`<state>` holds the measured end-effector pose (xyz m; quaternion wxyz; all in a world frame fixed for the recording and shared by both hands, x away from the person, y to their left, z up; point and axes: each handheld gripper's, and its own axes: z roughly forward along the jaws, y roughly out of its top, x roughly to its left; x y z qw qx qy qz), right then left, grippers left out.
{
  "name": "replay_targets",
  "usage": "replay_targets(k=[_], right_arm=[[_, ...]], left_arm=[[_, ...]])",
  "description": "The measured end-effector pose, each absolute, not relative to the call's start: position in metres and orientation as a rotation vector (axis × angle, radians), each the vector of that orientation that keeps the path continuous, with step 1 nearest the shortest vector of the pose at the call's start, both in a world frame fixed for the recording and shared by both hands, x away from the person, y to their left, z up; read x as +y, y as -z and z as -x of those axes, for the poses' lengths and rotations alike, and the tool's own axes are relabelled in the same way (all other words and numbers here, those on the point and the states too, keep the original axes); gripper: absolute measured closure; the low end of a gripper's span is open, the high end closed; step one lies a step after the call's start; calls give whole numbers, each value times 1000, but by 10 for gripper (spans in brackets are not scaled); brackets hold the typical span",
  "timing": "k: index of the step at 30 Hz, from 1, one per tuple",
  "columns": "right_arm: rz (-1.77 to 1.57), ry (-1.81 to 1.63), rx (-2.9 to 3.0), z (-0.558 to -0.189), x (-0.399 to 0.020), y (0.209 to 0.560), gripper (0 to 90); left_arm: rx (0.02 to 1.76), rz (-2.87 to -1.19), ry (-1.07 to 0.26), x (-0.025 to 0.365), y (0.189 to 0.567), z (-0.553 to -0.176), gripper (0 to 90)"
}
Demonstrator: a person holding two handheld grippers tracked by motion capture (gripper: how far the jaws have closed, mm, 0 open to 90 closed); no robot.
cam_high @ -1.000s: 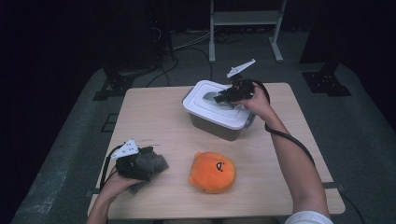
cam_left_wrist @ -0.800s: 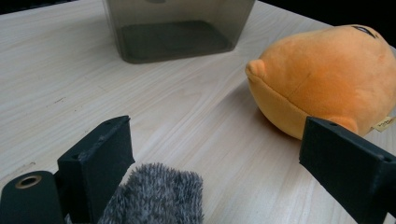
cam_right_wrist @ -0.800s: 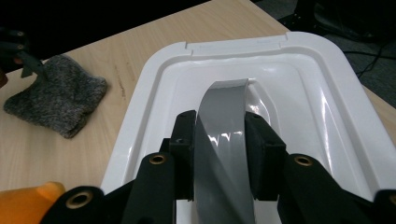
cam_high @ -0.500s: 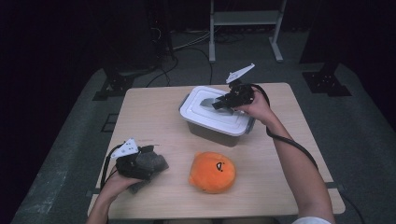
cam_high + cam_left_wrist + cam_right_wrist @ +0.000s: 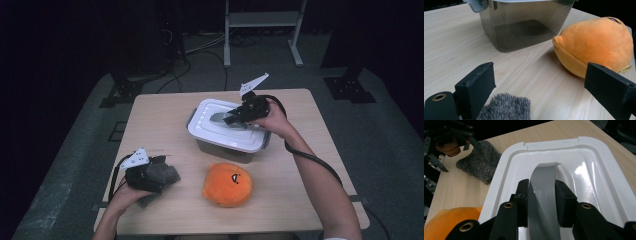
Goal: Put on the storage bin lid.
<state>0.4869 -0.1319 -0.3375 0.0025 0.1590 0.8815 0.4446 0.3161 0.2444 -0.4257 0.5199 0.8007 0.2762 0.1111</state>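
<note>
The grey handle (image 5: 543, 195) at frame centre is clamped by the right gripper (image 5: 541, 200); the white lid (image 5: 227, 125) is best lifted level. The left gripper (image 5: 539, 87) is held open at the lower left.

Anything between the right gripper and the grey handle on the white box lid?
Nothing visible: the right gripper already has its jaws shut on the grey strap handle of the white plastic lid.

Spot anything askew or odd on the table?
Yes: the white lid sits skewed on the grey bin, overhanging its near side, held up by its grey handle in the right gripper. No spill or damage visible.
</note>
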Motion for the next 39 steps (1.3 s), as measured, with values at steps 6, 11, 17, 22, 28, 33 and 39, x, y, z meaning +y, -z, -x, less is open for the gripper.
replay_targets(k=[6, 11, 17, 22, 28, 33, 39], right_arm=[[-471, -1385, 2774, -482, -129, 337, 663], [-468, -1385, 2778, -480, -128, 337, 662], [-466, -1389, 2786, -481, -127, 337, 665], [-451, -1393, 2798, -480, -126, 337, 664], [-461, -1382, 2792, -481, -126, 336, 665], [-488, -1394, 2794, -482, -128, 337, 666], [-479, -1376, 2797, -482, -127, 335, 666]], left_arm=[[660, -1913, -269, 244, 424, -316, 91], [657, -1916, -271, 244, 424, -316, 91], [660, -1919, -269, 245, 425, -316, 91], [659, -1920, -268, 243, 425, -315, 91], [664, -1919, -276, 246, 425, -313, 91], [671, -1917, -279, 247, 425, -313, 91], [672, -1915, -279, 247, 424, -312, 91]])
